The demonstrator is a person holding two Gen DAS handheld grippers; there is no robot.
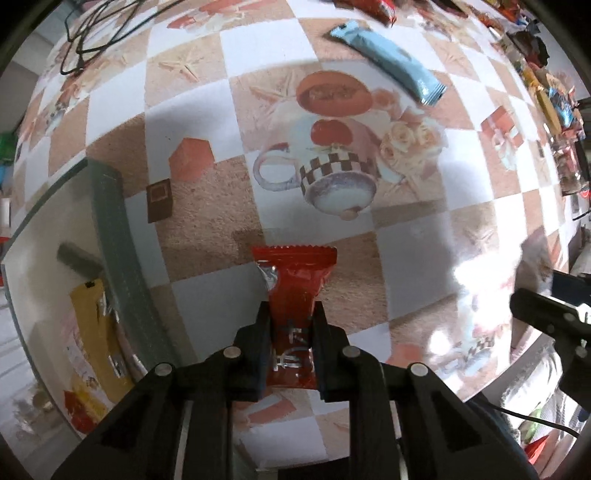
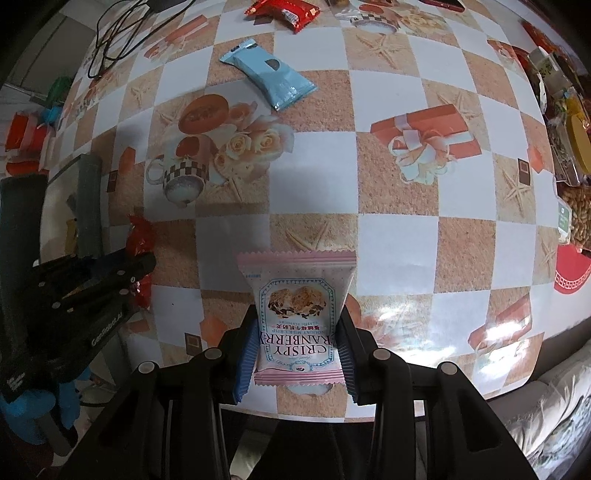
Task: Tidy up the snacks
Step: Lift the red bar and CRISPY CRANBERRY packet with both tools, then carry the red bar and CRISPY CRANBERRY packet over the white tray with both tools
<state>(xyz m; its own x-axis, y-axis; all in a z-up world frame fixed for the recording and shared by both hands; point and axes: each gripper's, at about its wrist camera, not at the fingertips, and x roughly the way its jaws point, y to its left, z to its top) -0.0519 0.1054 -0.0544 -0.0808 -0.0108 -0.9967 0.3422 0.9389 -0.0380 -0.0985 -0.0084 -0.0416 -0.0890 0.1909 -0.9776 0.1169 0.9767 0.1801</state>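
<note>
My left gripper (image 1: 291,314) is shut on a red snack packet (image 1: 295,280) and holds it above the table, just right of a grey-rimmed box (image 1: 110,236). My right gripper (image 2: 301,325) is shut on a pink and white "Crispy Cranberry" packet (image 2: 297,306) above the table's near edge. The left gripper (image 2: 146,266) with its red packet (image 2: 142,236) also shows at the left of the right wrist view. A light blue packet (image 1: 391,59) lies farther out on the table; it also shows in the right wrist view (image 2: 269,74).
The box holds a yellow packet (image 1: 96,332) and a grey bar (image 1: 79,260). A checkered printed tablecloth (image 2: 399,236) covers the table. A red packet (image 2: 284,11) lies at the far edge. Many snacks (image 2: 569,140) are piled on the right. Black cables (image 2: 118,37) lie far left.
</note>
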